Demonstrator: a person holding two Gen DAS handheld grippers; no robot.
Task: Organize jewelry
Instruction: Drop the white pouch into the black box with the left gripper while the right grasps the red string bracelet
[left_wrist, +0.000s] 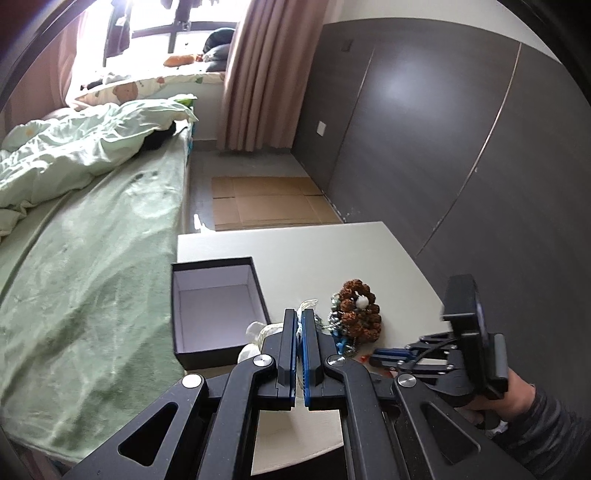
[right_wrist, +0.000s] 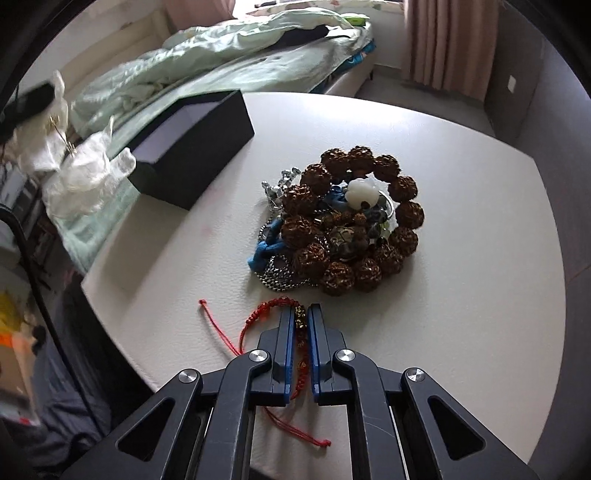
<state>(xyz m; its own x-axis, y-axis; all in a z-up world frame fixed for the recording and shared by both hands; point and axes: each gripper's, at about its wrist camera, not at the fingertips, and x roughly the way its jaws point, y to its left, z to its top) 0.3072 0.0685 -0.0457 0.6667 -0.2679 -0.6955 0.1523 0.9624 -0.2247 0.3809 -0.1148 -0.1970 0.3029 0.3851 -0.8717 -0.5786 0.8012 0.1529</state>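
Right wrist view showed the right gripper (right_wrist: 303, 314) nearly closed on a red braided cord bracelet with gold-brown beads (right_wrist: 300, 334), pinned between its blue pads low over the round white table (right_wrist: 480, 229); the loose red tails trailed on the tabletop, so it looked freshly pinched, not yet lifted. Just beyond lay the heap of remaining jewelry: a ring of large brown rudraksha-style beads (right_wrist: 354, 218) piled over silver chains and a blue cord. Farther left stood the open black rectangular box with a pale lining (right_wrist: 192, 147), probably the destination, empty in the left wrist view. The left gripper (left_wrist: 299, 314) was almost shut and held a crumpled white translucent pouch (right_wrist: 81, 177) aloft beside the box, presumably keeping it clear. A green-sheeted bed (left_wrist: 92, 258) lay behind.
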